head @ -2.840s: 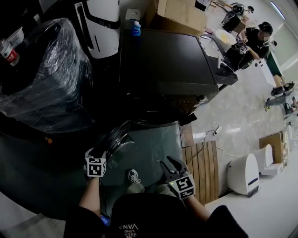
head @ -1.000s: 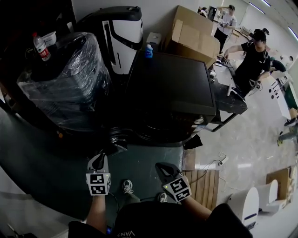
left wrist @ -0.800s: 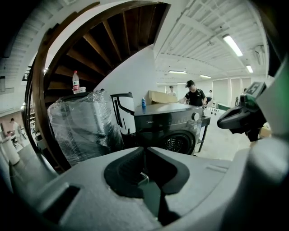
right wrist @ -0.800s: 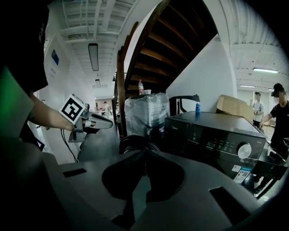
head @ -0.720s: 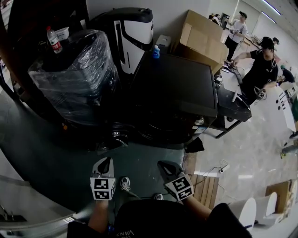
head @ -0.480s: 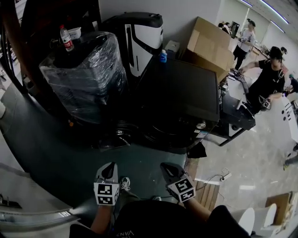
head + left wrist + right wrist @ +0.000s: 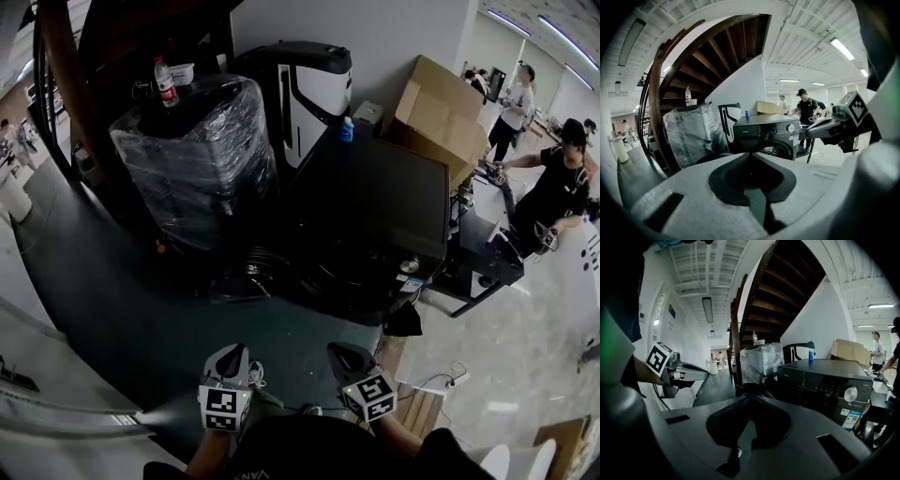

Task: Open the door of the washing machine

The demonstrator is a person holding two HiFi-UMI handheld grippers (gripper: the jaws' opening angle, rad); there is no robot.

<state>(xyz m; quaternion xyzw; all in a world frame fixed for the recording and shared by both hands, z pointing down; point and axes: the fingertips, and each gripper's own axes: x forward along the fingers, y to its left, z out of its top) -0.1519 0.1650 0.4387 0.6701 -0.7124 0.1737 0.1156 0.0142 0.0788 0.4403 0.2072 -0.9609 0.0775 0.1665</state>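
The black washing machine [image 7: 380,211] stands ahead of me, and its round door [image 7: 246,274] hangs swung out to the left of the drum opening [image 7: 774,151]. Both grippers are low in the head view, well short of the machine and touching nothing. My left gripper [image 7: 233,351] is shut with nothing between its jaws. My right gripper [image 7: 338,351] is shut and empty too. The left gripper view shows the washing machine [image 7: 764,133] beyond the closed jaws, with the right gripper [image 7: 829,129] off to the side. In the right gripper view the door [image 7: 751,389] sits left of the control panel [image 7: 834,390].
A plastic-wrapped appliance [image 7: 192,150] with a water bottle [image 7: 165,82] on top stands left of the washer. Behind are a white-and-black unit [image 7: 309,84], a cardboard box [image 7: 441,112] and a small blue bottle [image 7: 347,128]. People [image 7: 562,178] work at a bench to the right. A staircase [image 7: 679,70] curves overhead.
The left gripper, earlier at the door's edge, has come away from it. Both grippers have drawn back from the machine towards me, and the view now takes in more of the room.
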